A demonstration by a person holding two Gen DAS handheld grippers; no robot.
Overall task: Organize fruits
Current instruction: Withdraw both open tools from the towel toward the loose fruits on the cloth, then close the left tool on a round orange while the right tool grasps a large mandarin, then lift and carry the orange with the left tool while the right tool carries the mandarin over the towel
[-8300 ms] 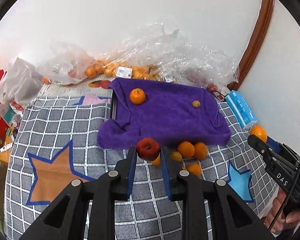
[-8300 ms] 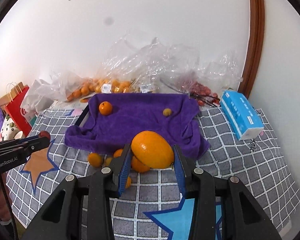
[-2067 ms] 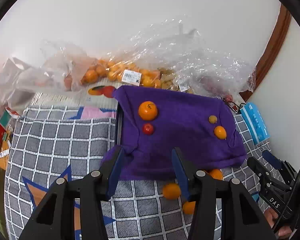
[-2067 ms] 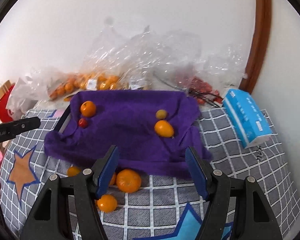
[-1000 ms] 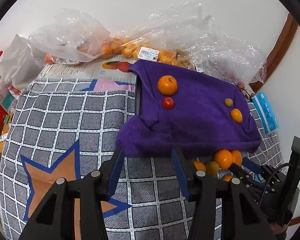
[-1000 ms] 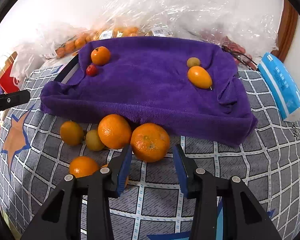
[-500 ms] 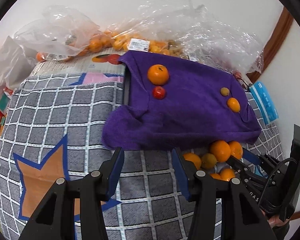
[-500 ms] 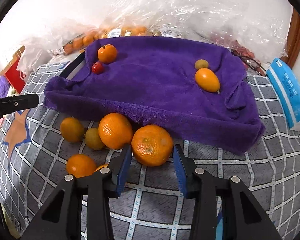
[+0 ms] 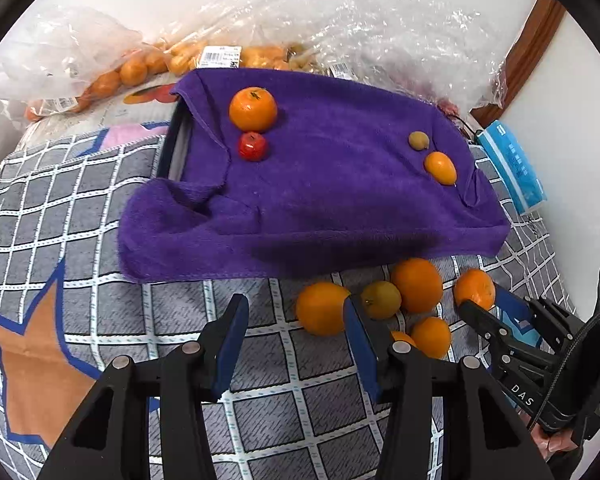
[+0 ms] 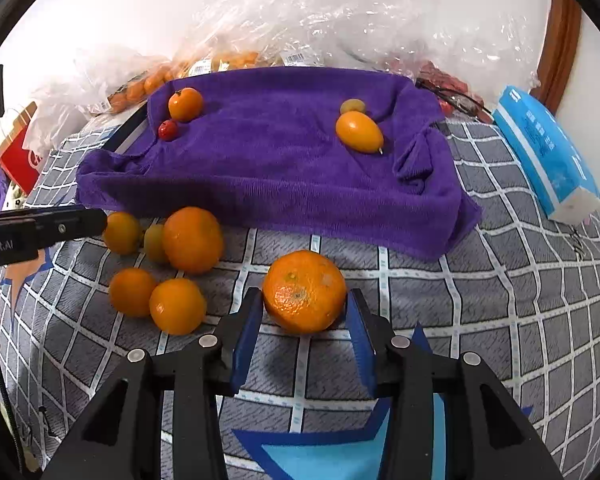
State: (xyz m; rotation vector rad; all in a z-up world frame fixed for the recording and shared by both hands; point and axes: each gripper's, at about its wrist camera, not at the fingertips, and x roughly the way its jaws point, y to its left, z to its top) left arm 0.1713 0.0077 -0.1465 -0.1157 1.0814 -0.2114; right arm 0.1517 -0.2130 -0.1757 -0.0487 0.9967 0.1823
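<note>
Fruit lying sorted on a purple towel [image 10: 284, 160] and loose on the checked cloth [image 10: 500, 300].

Left gripper [image 9: 296, 320] is hovering with jaws spread wide and empty, beside a cluster of oranges [image 9: 416, 284] just in front of the towel. On the towel are sitting an orange [image 9: 253, 109], a small red fruit [image 9: 252, 146], a little green fruit [image 9: 419, 140] and an oval orange fruit [image 9: 440, 167]. Right gripper [image 10: 304, 316] is closing its jaws around a big orange [image 10: 304, 291], though actual contact is unclear.

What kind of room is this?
Probably a home, perhaps a bedroom: a checked star-print blanket covers the surface, with shop-bought fruit bags and a tissue pack against a plain wall.
</note>
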